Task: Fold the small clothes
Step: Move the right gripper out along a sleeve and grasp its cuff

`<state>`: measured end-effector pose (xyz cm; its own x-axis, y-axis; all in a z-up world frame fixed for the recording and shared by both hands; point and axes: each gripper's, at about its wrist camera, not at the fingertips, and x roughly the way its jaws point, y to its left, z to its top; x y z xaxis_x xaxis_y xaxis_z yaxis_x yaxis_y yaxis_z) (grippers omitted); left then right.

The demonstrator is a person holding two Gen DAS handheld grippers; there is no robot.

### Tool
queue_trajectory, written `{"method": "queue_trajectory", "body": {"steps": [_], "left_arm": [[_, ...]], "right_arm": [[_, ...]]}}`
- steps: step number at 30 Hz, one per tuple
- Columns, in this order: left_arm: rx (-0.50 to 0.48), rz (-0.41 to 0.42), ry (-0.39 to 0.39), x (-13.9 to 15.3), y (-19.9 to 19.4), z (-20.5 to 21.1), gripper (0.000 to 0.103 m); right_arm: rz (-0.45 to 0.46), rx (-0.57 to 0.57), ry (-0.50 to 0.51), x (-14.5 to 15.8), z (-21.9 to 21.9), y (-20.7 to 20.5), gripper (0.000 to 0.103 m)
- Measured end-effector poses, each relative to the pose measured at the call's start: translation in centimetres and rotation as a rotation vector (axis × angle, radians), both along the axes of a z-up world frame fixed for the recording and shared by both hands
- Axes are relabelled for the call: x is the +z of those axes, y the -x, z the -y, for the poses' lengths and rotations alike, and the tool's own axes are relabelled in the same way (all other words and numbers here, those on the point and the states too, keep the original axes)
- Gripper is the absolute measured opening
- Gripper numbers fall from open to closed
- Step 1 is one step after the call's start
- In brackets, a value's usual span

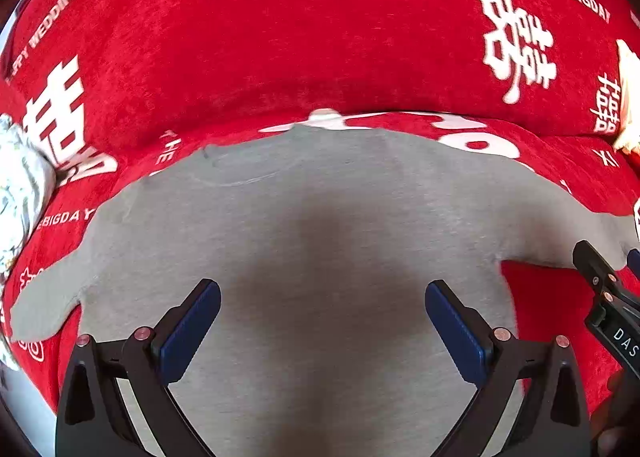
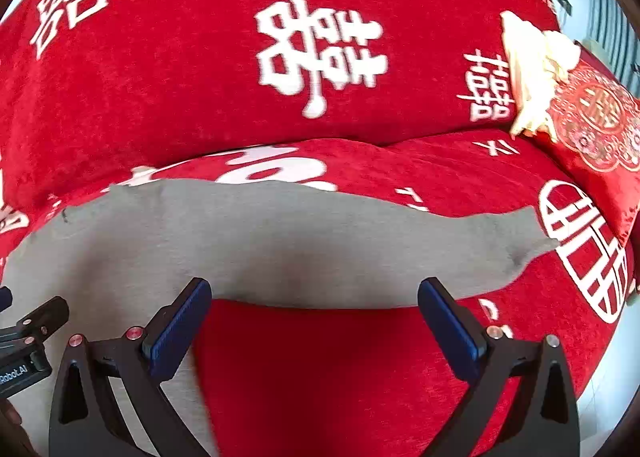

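Note:
A small grey T-shirt point(image 1: 320, 237) lies flat on the red sofa seat, collar toward the backrest, sleeves spread left and right. My left gripper point(image 1: 322, 325) hovers open over the shirt's body, holding nothing. My right gripper point(image 2: 314, 321) is open and empty over the red seat, just below the shirt's right sleeve point(image 2: 460, 253) and beside the body's right edge. The right gripper also shows at the right edge of the left wrist view point(image 1: 608, 289). The left gripper shows at the left edge of the right wrist view point(image 2: 28, 333).
The sofa has a red cover point(image 2: 320, 377) with white characters and a tall backrest point(image 1: 280, 37) behind the shirt. A patterned white cloth point(image 1: 16, 193) lies at the left. A cream cloth point(image 2: 528, 69) and a red embroidered cushion point(image 2: 600, 117) sit at the right.

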<state>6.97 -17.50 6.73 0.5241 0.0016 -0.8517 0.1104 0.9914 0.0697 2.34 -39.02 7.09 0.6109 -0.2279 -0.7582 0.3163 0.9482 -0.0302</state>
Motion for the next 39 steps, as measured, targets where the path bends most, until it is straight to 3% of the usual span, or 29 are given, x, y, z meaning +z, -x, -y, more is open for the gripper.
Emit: {"method": "queue_trajectory", "body": {"steps": [39], "left_arm": [[-0.2,-0.041,-0.025,-1.4,-0.2,17.5,0.102]], "right_arm": [[-0.036,-0.245,0.023,-2.4,17.0,3.7,0.103]]}}
